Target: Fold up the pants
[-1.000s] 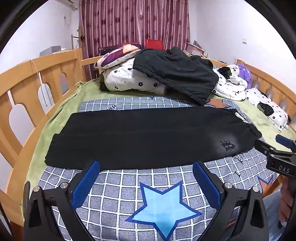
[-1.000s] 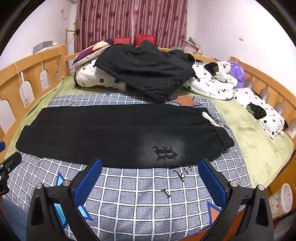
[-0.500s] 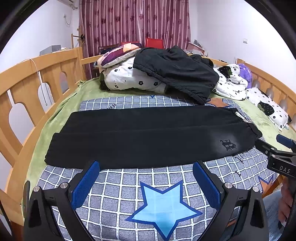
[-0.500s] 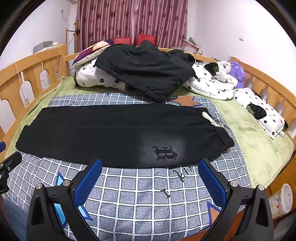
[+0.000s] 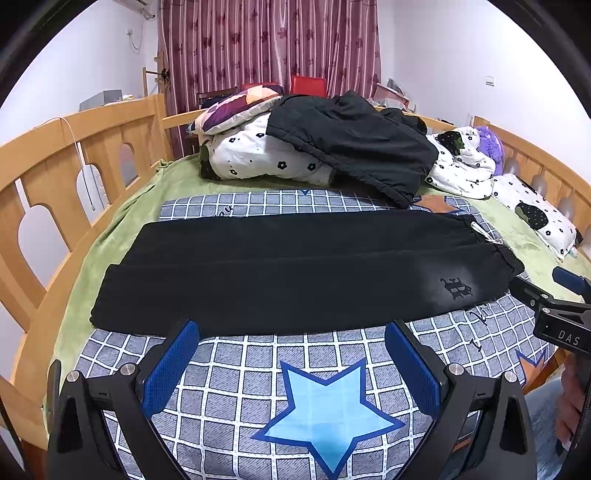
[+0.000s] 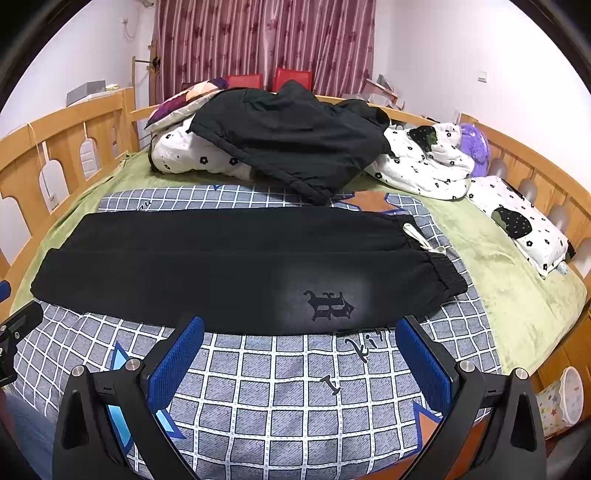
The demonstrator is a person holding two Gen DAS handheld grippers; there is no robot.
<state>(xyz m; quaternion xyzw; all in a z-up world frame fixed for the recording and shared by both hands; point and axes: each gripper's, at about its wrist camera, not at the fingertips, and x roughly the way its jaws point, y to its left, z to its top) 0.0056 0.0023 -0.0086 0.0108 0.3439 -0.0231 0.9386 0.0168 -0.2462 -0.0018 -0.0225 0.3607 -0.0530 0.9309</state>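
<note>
Bedroom w/ white walls (image 5: 436, 55), maroon floral curtains (image 5: 269, 40) at back. Wooden bed rails (image 5: 48, 155) on left & right, red chair backs (image 6: 291, 77) behind bed. Air-con unit (image 5: 135, 4) top left. Even, bright light.

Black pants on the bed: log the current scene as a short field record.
pants: black pants, laid flat lengthwise, one leg over the other, on the checked blanket
waistband: at the right end, white drawstring showing
logo: near the waistband
left gripper: open, holding nothing
right gripper: open, holding nothing
behind pants: dark jacket on floral bedding
</note>
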